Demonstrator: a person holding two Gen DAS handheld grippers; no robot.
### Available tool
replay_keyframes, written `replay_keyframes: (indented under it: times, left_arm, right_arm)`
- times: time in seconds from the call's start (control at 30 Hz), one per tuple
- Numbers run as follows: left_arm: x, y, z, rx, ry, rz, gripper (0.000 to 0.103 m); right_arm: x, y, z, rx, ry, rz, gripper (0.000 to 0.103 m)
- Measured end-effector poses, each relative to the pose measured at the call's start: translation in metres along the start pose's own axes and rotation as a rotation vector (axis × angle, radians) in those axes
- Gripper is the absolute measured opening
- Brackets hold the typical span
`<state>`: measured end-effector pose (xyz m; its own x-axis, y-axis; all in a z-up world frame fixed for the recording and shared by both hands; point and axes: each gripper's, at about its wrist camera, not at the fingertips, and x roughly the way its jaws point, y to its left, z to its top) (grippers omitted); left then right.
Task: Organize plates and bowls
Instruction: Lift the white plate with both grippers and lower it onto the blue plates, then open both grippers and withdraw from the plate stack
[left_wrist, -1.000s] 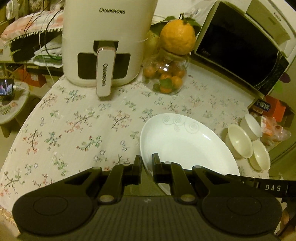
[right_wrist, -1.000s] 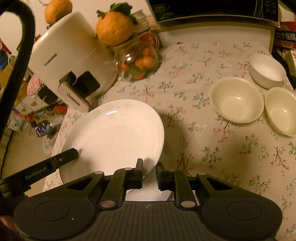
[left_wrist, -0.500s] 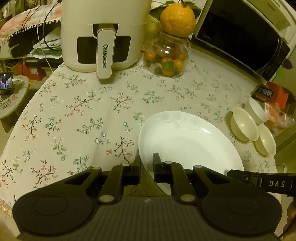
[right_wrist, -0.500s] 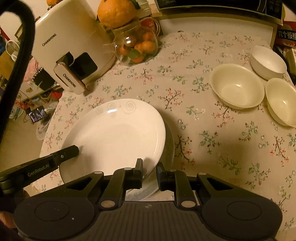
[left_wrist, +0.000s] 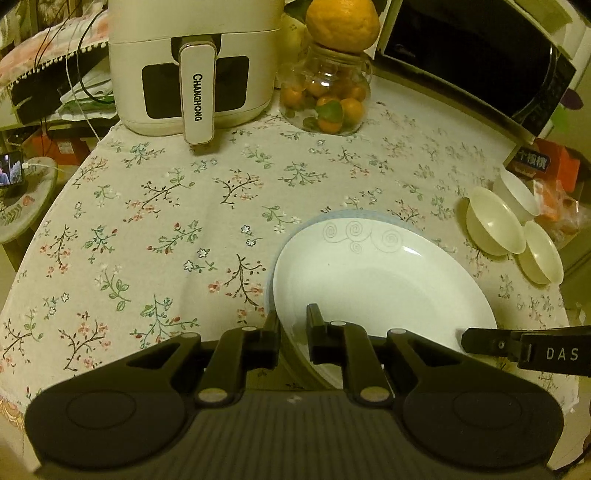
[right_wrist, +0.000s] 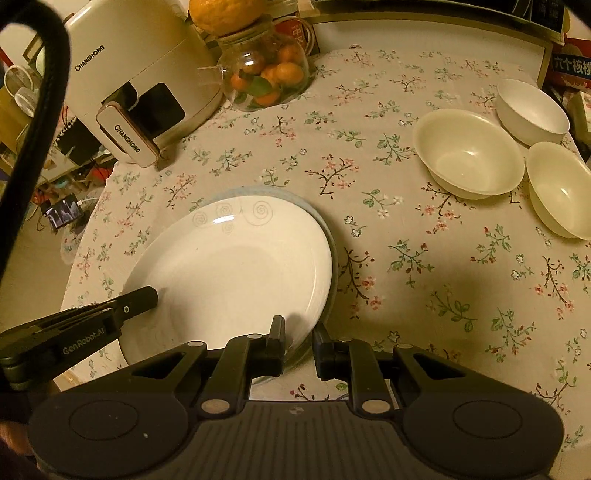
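Note:
A white plate with swirl marks rests on a second plate whose bluish rim shows under it. My left gripper is shut on the white plate's left rim. My right gripper is shut on its right rim. Each gripper's finger shows in the other's view, the right one and the left one. Three bowls stand to the right: two cream ones and a white one.
A white air fryer and a glass jar of small oranges with a big orange on top stand at the back of the floral tablecloth. A microwave stands back right. The table edge runs along the left.
Both grippers have lowered the white plate onto the bluish-rimmed plate beneath, and it has moved nearer the table's front. Both stay shut on its rim.

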<state>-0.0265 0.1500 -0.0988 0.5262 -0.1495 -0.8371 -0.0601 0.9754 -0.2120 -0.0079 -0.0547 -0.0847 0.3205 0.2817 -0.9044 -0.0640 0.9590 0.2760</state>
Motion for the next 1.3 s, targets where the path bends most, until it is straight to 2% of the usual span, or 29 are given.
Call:
replay_keyframes:
  times: [0.33,0.67,1.3]
  left_arm:
    - [0.003,-0.002,-0.001,0.035,-0.012,0.021,0.013]
    - [0.006,-0.006,-0.001,0.078,-0.033,0.058,0.013]
    - [0.012,-0.016,-0.006,0.125,-0.057,0.163,0.013]
  right_arm:
    - [0.004,0.001,0.000,-0.012,0.005,-0.015,0.016]
    - [0.007,0.010,-0.001,-0.068,-0.003,-0.070,0.017]
    - [0.012,0.021,-0.004,-0.122,-0.005,-0.134,0.016]
